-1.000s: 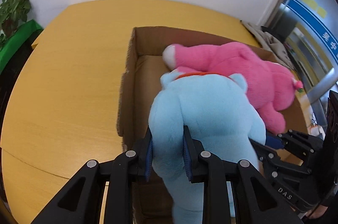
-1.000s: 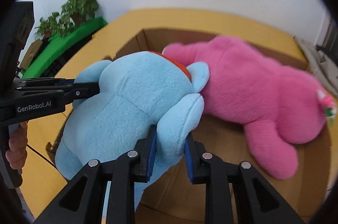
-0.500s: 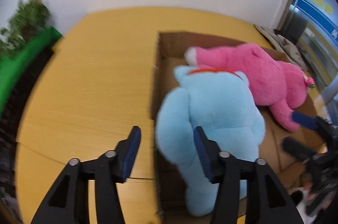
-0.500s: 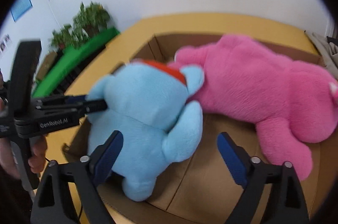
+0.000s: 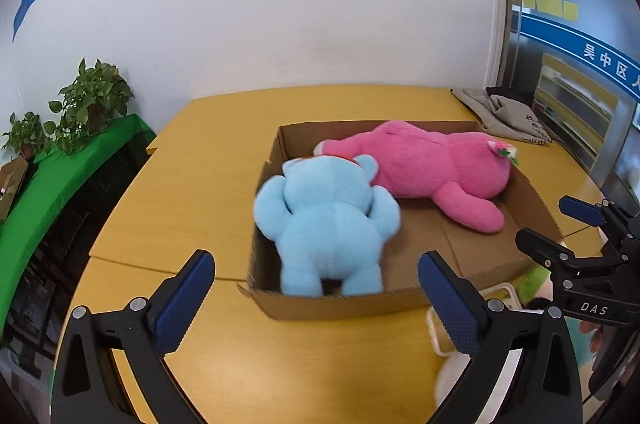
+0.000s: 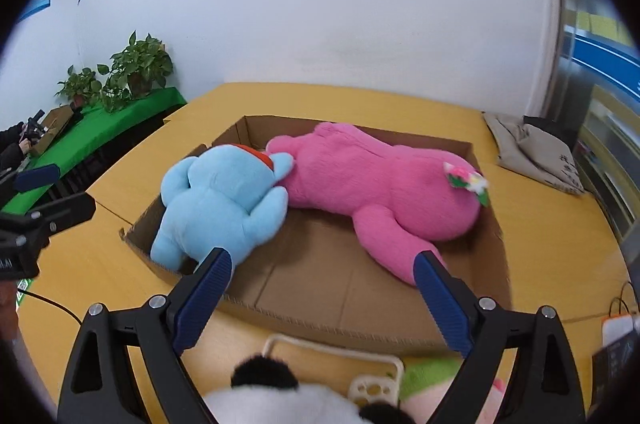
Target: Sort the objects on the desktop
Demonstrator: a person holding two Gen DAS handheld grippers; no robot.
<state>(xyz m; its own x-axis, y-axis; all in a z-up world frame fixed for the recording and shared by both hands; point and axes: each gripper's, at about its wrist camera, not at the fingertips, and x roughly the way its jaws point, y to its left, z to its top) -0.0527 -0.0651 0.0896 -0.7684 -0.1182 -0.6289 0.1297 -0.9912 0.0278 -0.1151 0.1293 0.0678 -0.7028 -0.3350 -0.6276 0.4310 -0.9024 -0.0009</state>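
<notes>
Blue plush lies inside the cardboard box beside the pink plush, both grippers' jaws spread and empty, so next likely comes grabbing another toy near the box.

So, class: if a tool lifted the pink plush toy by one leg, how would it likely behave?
The pink plush toy would probably sag limply: its fuzzy body lies slumped across the cardboard box. It likely weighs little for its bulk. The pile should grip, not slip; rolling seems unlikely.

Fluffy plush toys (matt), corrugated cardboard box
</notes>
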